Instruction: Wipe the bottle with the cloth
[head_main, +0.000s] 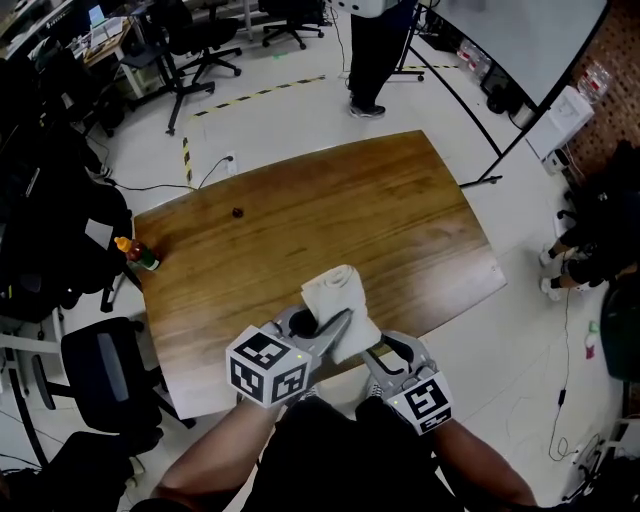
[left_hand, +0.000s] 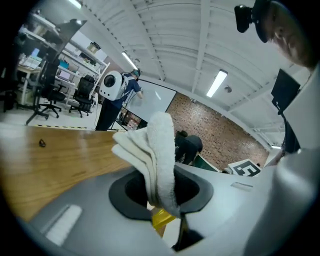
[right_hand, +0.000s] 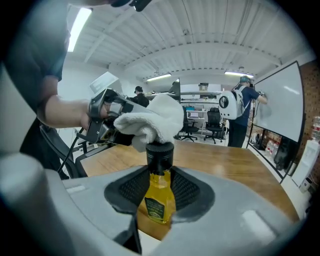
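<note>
My right gripper (right_hand: 160, 194) is shut on a small bottle (right_hand: 159, 197) of yellow liquid, gripping it just below its black cap (right_hand: 160, 154). A folded white cloth (right_hand: 150, 121) rests on top of that cap. The cloth (left_hand: 156, 155) is pinched in my left gripper (left_hand: 161, 189), which is shut on it; a yellow bit of the bottle (left_hand: 162, 218) shows below. In the head view both grippers meet over the table's near edge, left gripper (head_main: 315, 328) and right gripper (head_main: 382, 358), with the cloth (head_main: 340, 298) hiding the bottle.
The wooden table (head_main: 320, 220) carries a small orange-capped bottle (head_main: 137, 253) at its left edge and a tiny dark object (head_main: 238, 212) further back. Office chairs (head_main: 100, 372) stand to the left. A person (head_main: 375, 50) stands beyond the table by a whiteboard stand (head_main: 480, 130).
</note>
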